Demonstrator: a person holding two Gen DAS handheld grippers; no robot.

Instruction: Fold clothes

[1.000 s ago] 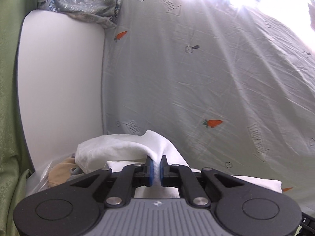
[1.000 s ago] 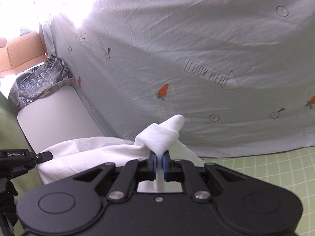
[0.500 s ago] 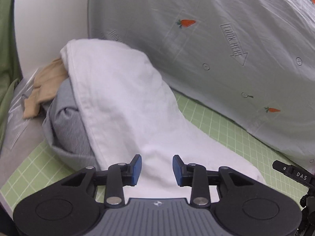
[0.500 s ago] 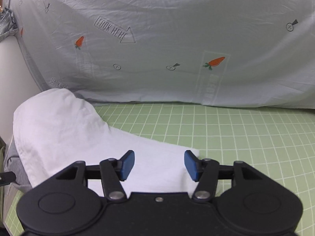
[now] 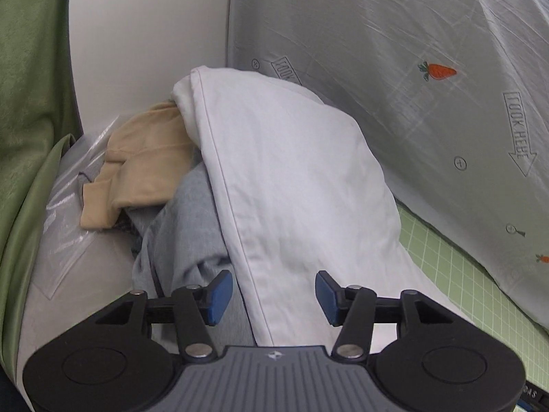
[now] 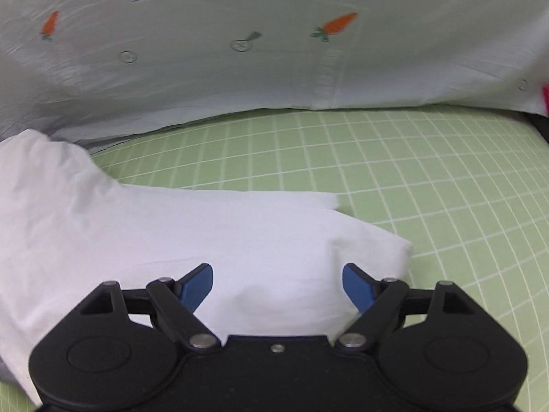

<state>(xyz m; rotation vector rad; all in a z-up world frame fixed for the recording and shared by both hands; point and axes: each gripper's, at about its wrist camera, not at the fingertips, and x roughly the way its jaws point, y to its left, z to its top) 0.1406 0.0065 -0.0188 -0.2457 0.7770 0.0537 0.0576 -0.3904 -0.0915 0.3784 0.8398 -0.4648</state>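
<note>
A white garment (image 5: 291, 178) lies draped over a heap of clothes and runs down onto the green grid mat (image 5: 456, 267). In the right wrist view the same white garment (image 6: 171, 233) spreads flat on the mat (image 6: 411, 178), one corner at the right. My left gripper (image 5: 273, 297) is open just above the garment's hemmed edge, nothing between its blue pads. My right gripper (image 6: 278, 285) is open wide over the white cloth, holding nothing. Under the white piece sit a grey garment (image 5: 185, 226) and a tan one (image 5: 144, 158).
A grey sheet printed with carrots (image 5: 411, 68) hangs as a backdrop behind the mat; the same carrot sheet (image 6: 274, 51) fills the right wrist view's top. A clear plastic bag (image 5: 65, 213) lies left of the heap. A white panel (image 5: 144, 34) and green fabric (image 5: 31, 68) stand at left.
Both grippers held the white garment pinched a second ago, then let it go. It now lies over the heap and mat. Both jaws have opened wider and the left gripper has moved closer to the heap.
</note>
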